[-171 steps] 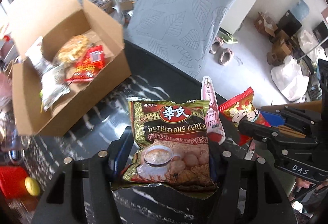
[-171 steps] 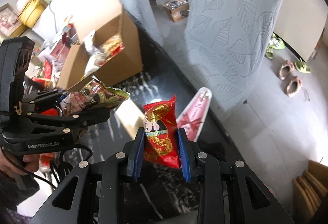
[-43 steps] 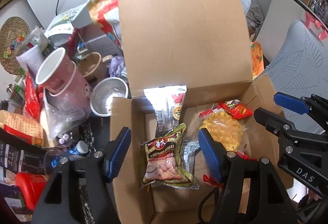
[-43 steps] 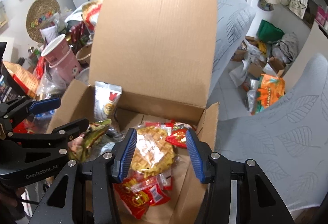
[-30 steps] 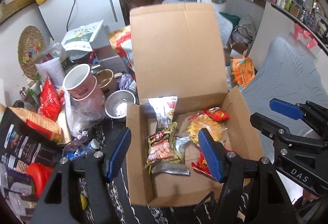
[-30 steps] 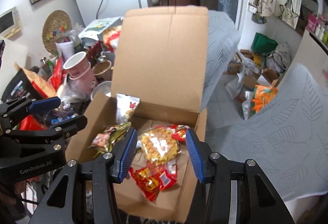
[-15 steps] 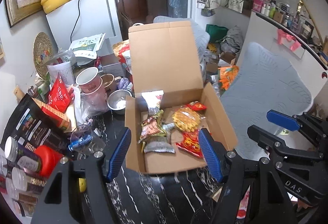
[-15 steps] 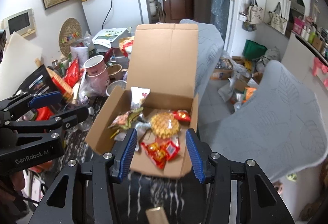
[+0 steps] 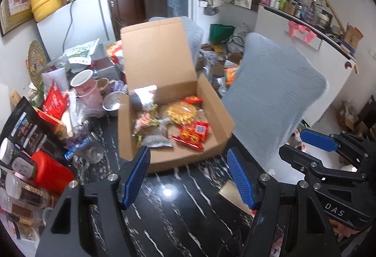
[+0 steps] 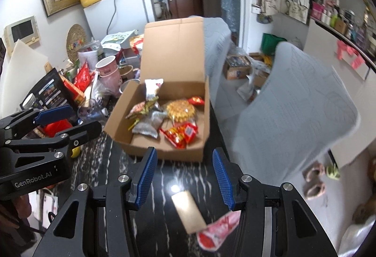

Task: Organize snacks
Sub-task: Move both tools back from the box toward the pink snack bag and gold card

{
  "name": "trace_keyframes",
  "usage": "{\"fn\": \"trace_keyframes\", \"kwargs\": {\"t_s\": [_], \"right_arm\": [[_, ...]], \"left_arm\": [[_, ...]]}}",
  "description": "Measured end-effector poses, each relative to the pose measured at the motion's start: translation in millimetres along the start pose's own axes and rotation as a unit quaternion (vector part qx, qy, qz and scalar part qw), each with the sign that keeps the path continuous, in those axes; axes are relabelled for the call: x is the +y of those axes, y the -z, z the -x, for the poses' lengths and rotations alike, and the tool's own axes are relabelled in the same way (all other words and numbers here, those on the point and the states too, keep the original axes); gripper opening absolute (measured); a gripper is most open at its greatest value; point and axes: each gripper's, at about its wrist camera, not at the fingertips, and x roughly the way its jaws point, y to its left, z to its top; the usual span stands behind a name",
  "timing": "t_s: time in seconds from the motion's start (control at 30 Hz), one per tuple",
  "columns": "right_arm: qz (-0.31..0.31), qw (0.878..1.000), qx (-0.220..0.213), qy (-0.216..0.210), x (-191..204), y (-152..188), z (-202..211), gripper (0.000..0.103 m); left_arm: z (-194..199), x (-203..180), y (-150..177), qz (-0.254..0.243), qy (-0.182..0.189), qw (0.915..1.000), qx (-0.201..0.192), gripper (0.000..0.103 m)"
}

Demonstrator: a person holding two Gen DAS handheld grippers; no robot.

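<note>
Both sets of fingers (image 10: 147, 178) part-open, holding nothing. Box (image 10: 185, 151) at twelve o'clock, filled; pink pack (image 10: 217, 226) on table (image 10: 164, 228) at five o'clock, probably next, though blurred. Approach low, pinch mid-pack, avoid tan card (image 10: 189, 210).

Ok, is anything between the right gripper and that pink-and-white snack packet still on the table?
Nothing visible blocks it. The right gripper is open and empty, and the pink-and-white packet lies on the black table just below its fingers, beside a tan packet. The cardboard box sits farther off.
</note>
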Motion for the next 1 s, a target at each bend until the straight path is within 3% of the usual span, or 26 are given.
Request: {"fn": "trace_keyframes", "kwargs": {"t_s": [0.5, 1.0], "right_arm": [[-0.083, 0.995, 0.03, 0.041, -47.5, 71.8, 20.3, 0.049], [-0.143, 0.985, 0.081, 0.058, -91.0, 123.4, -9.2, 0.049]], "left_arm": [[-18.8, -68.1, 41.1, -0.038, 0.082, 0.9948, 0.048, 0.067], [-86.8, -104.5, 76.4, -0.037, 0.085, 0.9868, 0.133, 0.067]]}}
